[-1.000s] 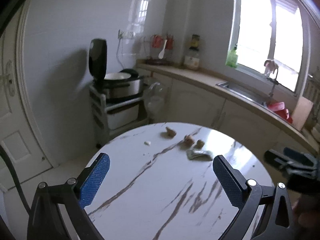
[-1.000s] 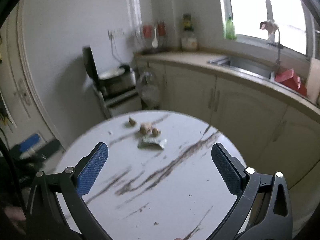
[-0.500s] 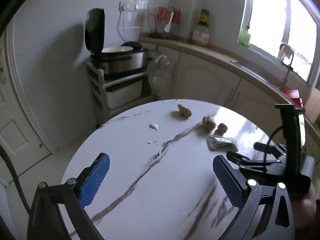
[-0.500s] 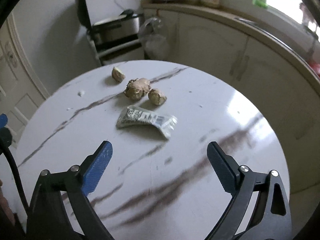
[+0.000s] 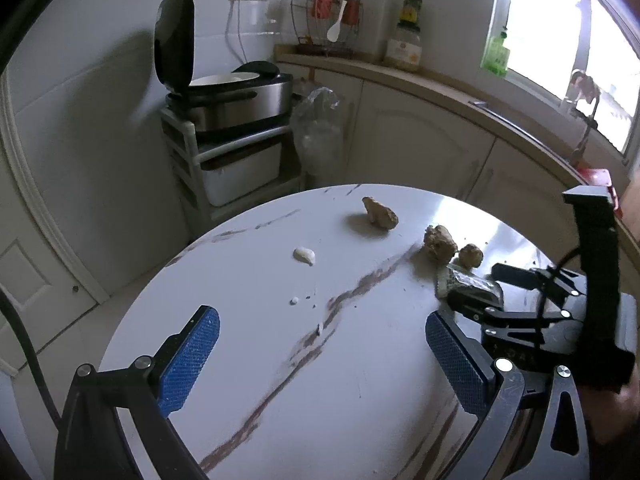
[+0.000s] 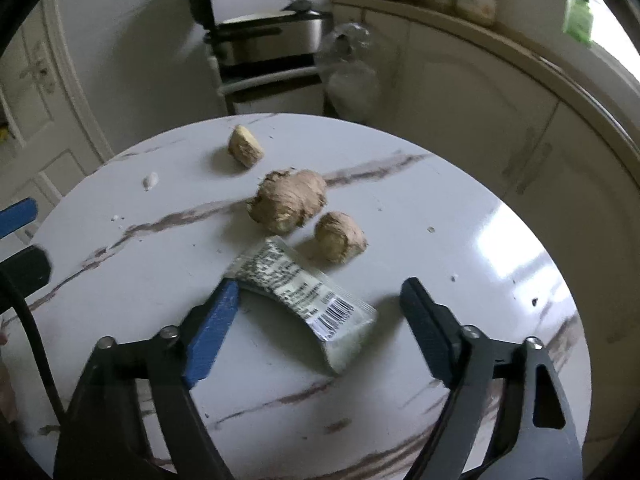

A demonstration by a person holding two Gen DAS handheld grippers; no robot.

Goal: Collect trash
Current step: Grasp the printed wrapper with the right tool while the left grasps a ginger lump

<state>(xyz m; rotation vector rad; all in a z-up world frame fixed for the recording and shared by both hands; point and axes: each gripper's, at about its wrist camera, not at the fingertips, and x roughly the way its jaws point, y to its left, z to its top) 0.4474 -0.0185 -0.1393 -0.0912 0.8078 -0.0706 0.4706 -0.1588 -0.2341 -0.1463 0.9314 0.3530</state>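
Observation:
A crumpled silver wrapper (image 6: pixel 304 292) with a barcode lies on the round white marble table (image 6: pixel 480 232). My right gripper (image 6: pixel 320 312) is open, low over the table, its fingers on either side of the wrapper; the left pad touches its edge. Three ginger pieces lie just beyond: a large one (image 6: pixel 286 200), a small one (image 6: pixel 340 236), a far one (image 6: pixel 245 147). My left gripper (image 5: pixel 320 364) is open and empty over the table's near side. In the left wrist view the right gripper (image 5: pixel 476 290) straddles the wrapper (image 5: pixel 460 282).
A garlic clove (image 5: pixel 305 256) and white crumbs (image 5: pixel 295 301) lie on the table's left part. Behind the table stand a cart with an open rice cooker (image 5: pixel 228 100), a plastic bag (image 5: pixel 320 128), cabinets and a counter with a sink (image 5: pixel 520 128).
My right gripper has moved forward and down until its fingers straddle the wrapper, and the jaws have narrowed somewhat. My left gripper has tilted down slightly toward the table.

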